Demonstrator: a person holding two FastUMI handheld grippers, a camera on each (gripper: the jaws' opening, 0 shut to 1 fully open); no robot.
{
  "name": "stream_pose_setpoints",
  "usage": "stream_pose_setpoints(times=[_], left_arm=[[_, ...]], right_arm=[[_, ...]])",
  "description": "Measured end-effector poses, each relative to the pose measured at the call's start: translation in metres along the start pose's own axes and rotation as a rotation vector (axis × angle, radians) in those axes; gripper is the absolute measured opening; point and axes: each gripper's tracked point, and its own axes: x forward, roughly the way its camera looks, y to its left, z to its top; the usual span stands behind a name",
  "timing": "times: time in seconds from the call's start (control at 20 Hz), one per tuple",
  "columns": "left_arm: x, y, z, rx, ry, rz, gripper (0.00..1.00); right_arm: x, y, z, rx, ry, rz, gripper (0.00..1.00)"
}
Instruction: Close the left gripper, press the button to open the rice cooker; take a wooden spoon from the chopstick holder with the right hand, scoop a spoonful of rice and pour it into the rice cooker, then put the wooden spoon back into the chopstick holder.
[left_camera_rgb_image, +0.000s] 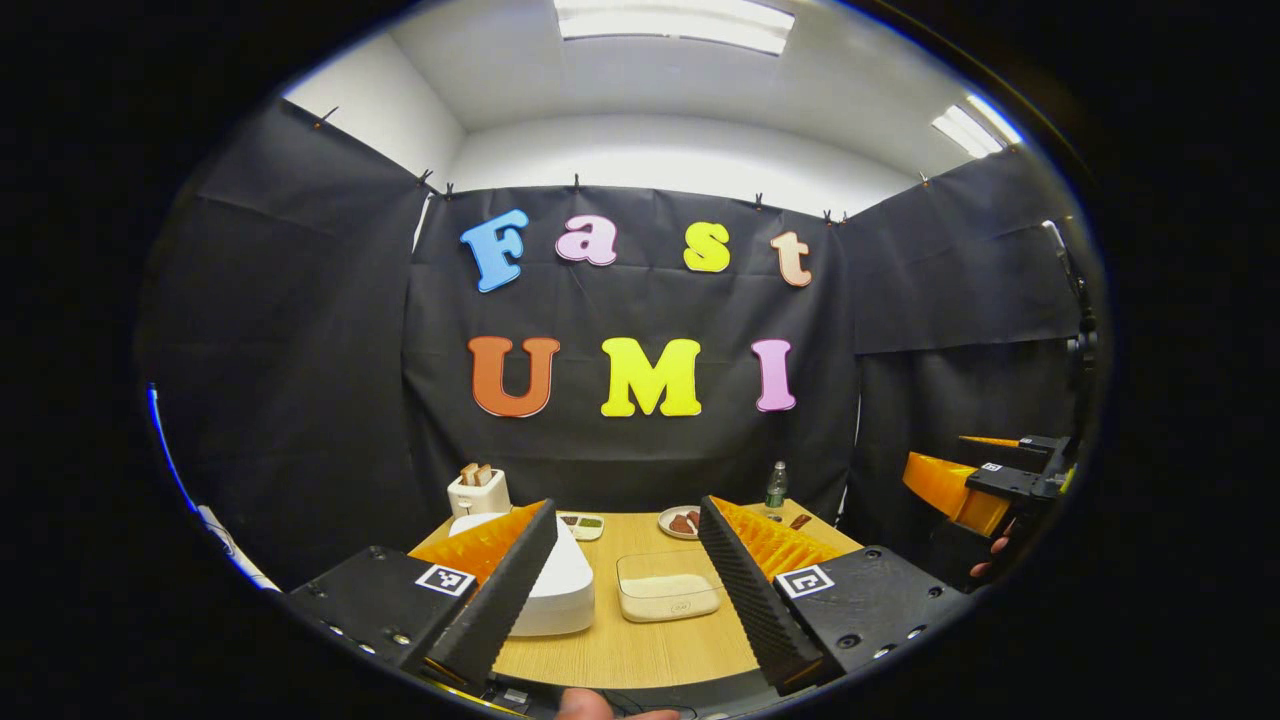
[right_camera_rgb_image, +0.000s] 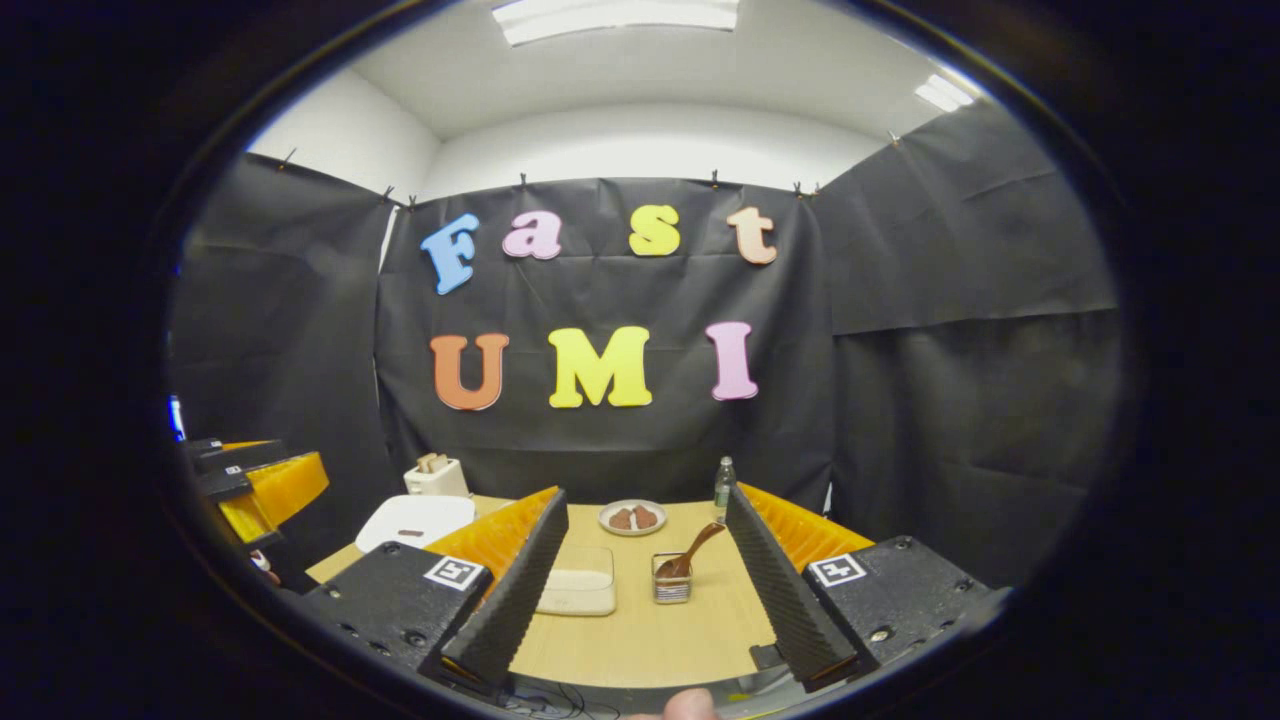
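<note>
Both grippers hover above the near table edge, the left gripper (left_camera_rgb_image: 625, 590) and right gripper (right_camera_rgb_image: 640, 590) spread wide. Left stands the closed rice cooker (left_camera_rgb_image: 555, 585); the wooden spoon (right_camera_rgb_image: 690, 555) leans in the chopstick holder (right_camera_rgb_image: 672, 583), right of the rice container (right_camera_rgb_image: 578, 590).

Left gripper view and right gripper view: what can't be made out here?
- White rice cooker, left gripper view: its button is hidden behind that gripper's finger.
- Clear rice container, right gripper view: its left edge is cut off by a finger.
- Small divided dish, left gripper view: contents too small.
</note>
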Motion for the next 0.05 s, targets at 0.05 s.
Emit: stream_pose_setpoints(times=[0.05], left_arm=[[0.0003,-0.0007,0.0001,0.001,0.0,0.001,0.94]], right_arm=[[0.0001,-0.0001,0.0006,-0.002,-0.002,0.002,1.0]])
